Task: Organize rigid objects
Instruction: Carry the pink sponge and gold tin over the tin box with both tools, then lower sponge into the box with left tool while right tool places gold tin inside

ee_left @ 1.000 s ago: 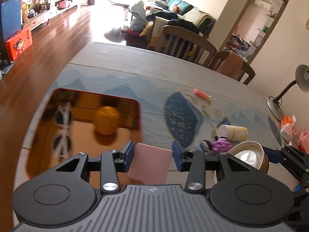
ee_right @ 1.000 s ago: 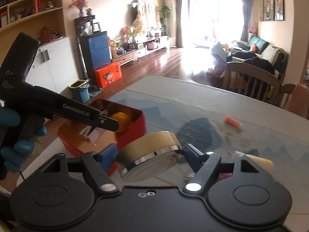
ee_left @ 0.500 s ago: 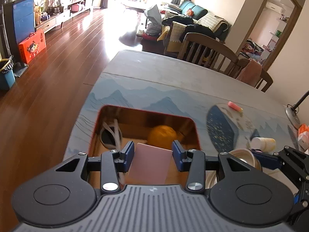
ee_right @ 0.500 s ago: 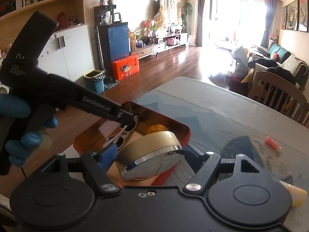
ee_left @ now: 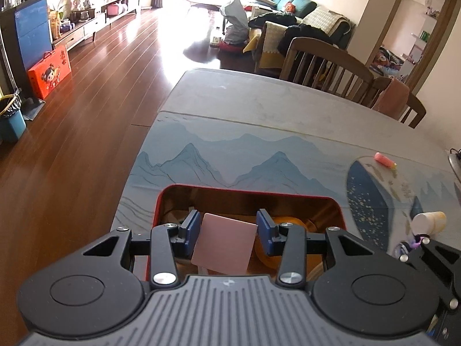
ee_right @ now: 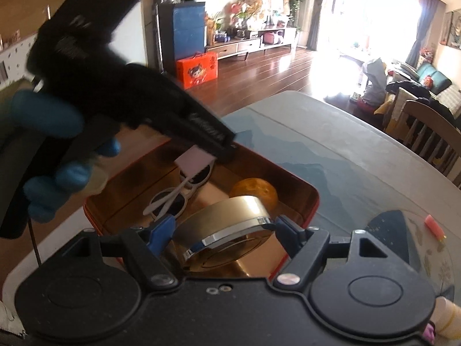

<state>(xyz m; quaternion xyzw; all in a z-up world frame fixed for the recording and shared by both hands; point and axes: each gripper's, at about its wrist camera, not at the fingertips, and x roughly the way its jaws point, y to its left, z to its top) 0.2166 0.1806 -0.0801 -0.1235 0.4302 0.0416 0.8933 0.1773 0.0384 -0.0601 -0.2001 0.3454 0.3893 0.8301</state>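
My left gripper is shut on a flat pink card and holds it over the red tin box with a gold inside. The card and left gripper show in the right wrist view above the box. My right gripper is shut on a round gold tin, held tilted over the box's near side. In the box lie an orange and white-framed sunglasses.
A pink marker, a white and yellow bottle and a small purple toy lie on the table mat to the right. Wooden chairs stand at the far side. The table's left edge drops to a wooden floor.
Both grippers moved left and forward over the red box. The pink card and the gold tin now hang above its inside, lower than before.
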